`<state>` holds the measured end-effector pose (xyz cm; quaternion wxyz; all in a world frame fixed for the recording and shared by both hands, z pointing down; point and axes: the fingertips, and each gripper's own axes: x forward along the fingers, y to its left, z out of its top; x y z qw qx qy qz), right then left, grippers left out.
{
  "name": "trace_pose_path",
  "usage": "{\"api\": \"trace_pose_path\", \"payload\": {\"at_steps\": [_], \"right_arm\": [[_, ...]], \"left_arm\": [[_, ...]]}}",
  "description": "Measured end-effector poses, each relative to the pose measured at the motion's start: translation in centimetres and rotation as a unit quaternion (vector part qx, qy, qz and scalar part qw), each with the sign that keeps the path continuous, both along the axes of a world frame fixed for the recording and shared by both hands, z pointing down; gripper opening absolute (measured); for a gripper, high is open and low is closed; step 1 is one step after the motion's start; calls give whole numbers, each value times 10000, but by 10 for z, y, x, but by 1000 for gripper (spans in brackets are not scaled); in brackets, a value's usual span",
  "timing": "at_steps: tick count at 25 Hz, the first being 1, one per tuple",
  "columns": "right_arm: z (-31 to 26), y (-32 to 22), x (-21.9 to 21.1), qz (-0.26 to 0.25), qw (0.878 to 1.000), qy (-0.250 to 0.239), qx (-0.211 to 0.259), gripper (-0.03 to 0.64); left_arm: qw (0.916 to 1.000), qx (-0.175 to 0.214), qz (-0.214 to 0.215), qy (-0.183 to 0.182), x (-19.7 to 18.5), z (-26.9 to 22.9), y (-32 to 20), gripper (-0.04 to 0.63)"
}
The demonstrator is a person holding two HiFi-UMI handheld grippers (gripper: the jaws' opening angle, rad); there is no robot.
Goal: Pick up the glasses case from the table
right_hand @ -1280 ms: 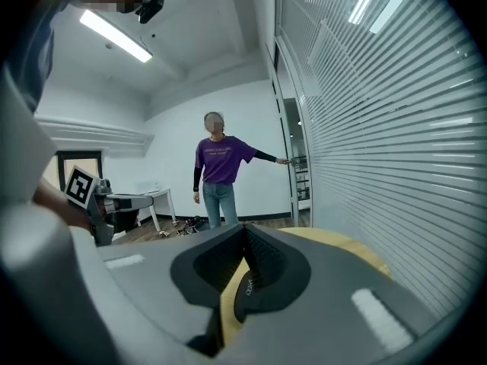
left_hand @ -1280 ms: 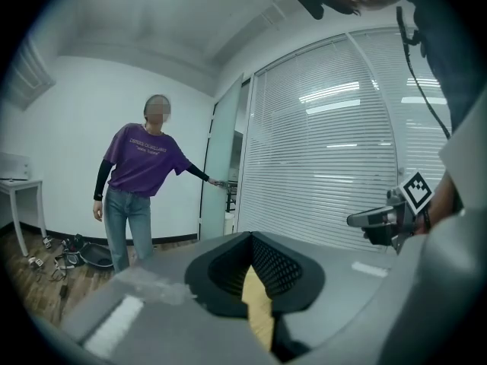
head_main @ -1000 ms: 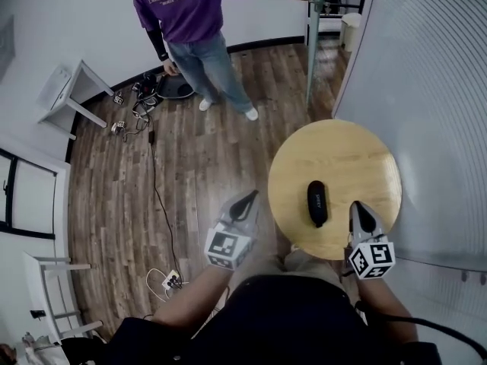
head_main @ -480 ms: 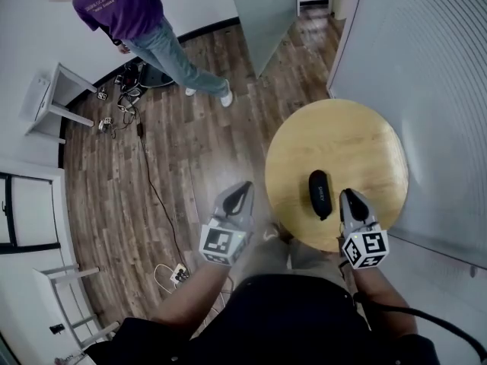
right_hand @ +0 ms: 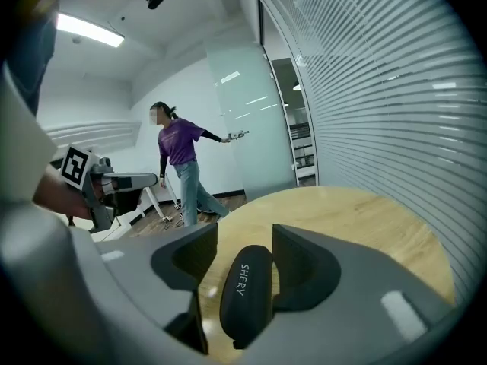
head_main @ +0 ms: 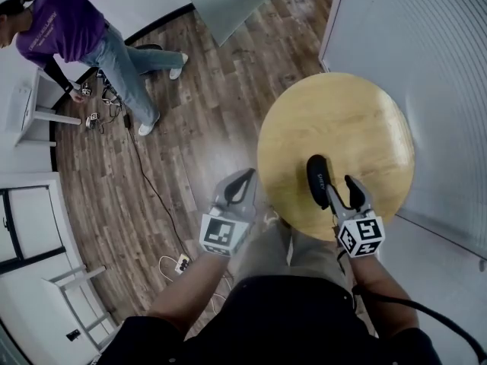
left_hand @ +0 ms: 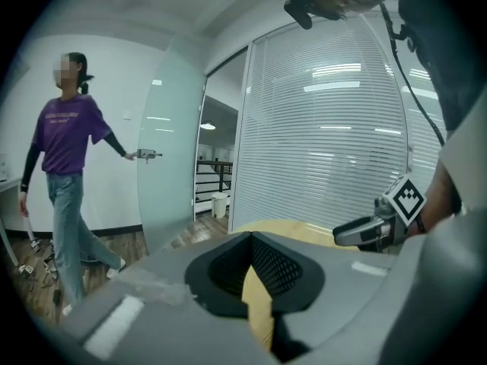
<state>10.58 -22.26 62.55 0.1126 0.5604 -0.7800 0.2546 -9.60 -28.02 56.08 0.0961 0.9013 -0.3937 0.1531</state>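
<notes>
- Both grippers have sunk; our right gripper [head_main: 340, 188], jaws just opened, straddles the black oval glasses case [right_hand: 245, 287] without pressing.
- White lettering on it reads "SHERY".
- Our left gripper [head_main: 245, 179] is closed, empty.

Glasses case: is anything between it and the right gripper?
Nothing visible. The right gripper's jaws have just been opening and stand apart around the glasses case, which lies on the table, not yet pinched.

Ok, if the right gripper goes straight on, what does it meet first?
The case: it lies between the right gripper's jaws, which have just been opening. How deep it sits is unclear.
</notes>
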Motion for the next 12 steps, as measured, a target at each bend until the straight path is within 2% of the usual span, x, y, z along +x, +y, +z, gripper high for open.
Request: {"api": "trace_pose_path", "payload": {"at_steps": [1,2,3,9,12], "right_arm": [[7,-2,0,15,10000,-6,-61,250],[15,-4,-1,33,9999,1,-116,317],[22,-5,-2,50,9999,6,-163,340],[64,-9,-15,-109,9991,43,-419,370],[83,-9,-19,-148,9982,29,-584,377]], "left_arm": [[10000,-21,32,-6,4,5,-3,3],[10000,-41,63,-15,8,9,-6,3],[9999,-64,97,-31,11,14,-8,3],[9994,-233,210,-161,20,41,-13,3],[9994,-333,48,-36,24,48,-17,3]]}}
